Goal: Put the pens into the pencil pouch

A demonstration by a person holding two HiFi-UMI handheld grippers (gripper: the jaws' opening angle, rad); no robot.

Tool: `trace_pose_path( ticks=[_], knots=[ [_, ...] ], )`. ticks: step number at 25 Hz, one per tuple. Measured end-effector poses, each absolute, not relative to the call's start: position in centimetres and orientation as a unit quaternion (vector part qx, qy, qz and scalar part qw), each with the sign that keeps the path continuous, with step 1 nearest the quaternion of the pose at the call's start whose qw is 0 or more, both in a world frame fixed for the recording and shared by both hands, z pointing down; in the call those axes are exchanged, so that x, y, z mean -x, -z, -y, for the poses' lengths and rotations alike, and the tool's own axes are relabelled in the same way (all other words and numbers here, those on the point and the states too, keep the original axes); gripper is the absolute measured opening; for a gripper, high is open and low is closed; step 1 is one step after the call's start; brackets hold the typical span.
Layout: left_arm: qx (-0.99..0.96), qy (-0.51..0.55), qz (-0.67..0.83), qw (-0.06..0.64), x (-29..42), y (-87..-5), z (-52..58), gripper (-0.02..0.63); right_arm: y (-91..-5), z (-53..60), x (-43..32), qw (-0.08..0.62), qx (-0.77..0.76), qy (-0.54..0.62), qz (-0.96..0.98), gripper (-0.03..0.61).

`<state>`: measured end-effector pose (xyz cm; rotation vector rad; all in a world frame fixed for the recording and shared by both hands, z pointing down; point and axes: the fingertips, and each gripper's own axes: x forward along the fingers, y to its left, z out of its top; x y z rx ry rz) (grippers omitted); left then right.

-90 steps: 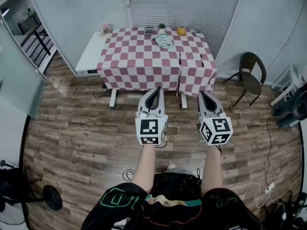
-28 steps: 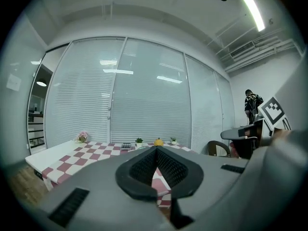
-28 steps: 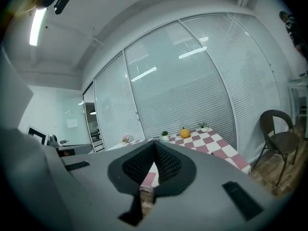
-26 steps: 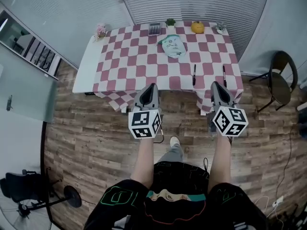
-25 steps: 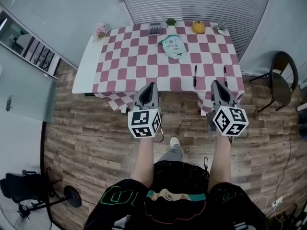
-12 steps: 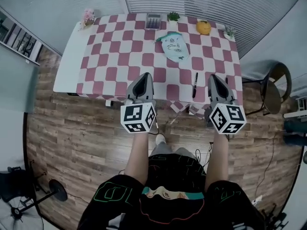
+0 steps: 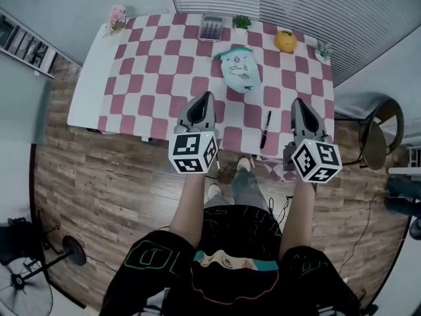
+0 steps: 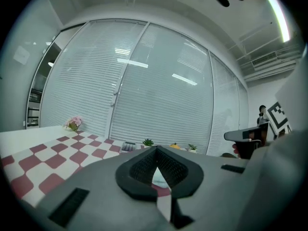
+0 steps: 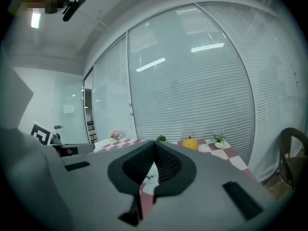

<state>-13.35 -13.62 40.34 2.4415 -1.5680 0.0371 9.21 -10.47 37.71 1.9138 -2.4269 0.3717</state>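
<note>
A pale teal pencil pouch [image 7: 238, 68] lies at the far middle of the red-and-white checked table [image 7: 141, 78]. One black pen [image 7: 265, 130] lies near the front edge, between my two grippers. Another pen, seen earlier further right, is hidden under the right gripper. My left gripper [image 7: 205, 98] hangs over the table's front edge, shut and empty, well short of the pouch. My right gripper [image 7: 297, 103] is beside the pen's right, also shut and empty. In the left gripper view the left gripper [image 8: 155, 149] points toward the pouch [image 8: 158, 177]. The right gripper [image 9: 155, 143] is level too.
Along the table's far edge stand pink flowers [image 7: 117, 15], a calculator [image 7: 212, 27], a small plant [image 7: 242, 22], an orange [image 7: 285, 41] and another plant [image 7: 322, 51]. A chair [image 7: 371, 133] is at the right. Window blinds rise behind the table. A fan [image 7: 26, 288] stands at the lower left.
The person has walked up to the table. Both shut grippers have moved forward from over the floor to over the table's front edge. The right one now covers the second pen.
</note>
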Motion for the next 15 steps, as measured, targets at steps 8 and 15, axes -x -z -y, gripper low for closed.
trace_pose_path(
  ticks=[8, 15],
  knots=[
    [-0.837, -0.007, 0.543, 0.066, 9.3, -34.9, 20.5, -0.003, -32.7, 17.3, -13.9, -0.037, -0.606, -0.083, 0.79, -0.014],
    [-0.832, -0.014, 0.55, 0.074, 6.4, -35.5, 23.8, -0.002, -32.7, 20.7, -18.7, -0.042, -0.614, -0.09, 0.783, -0.014]
  ],
)
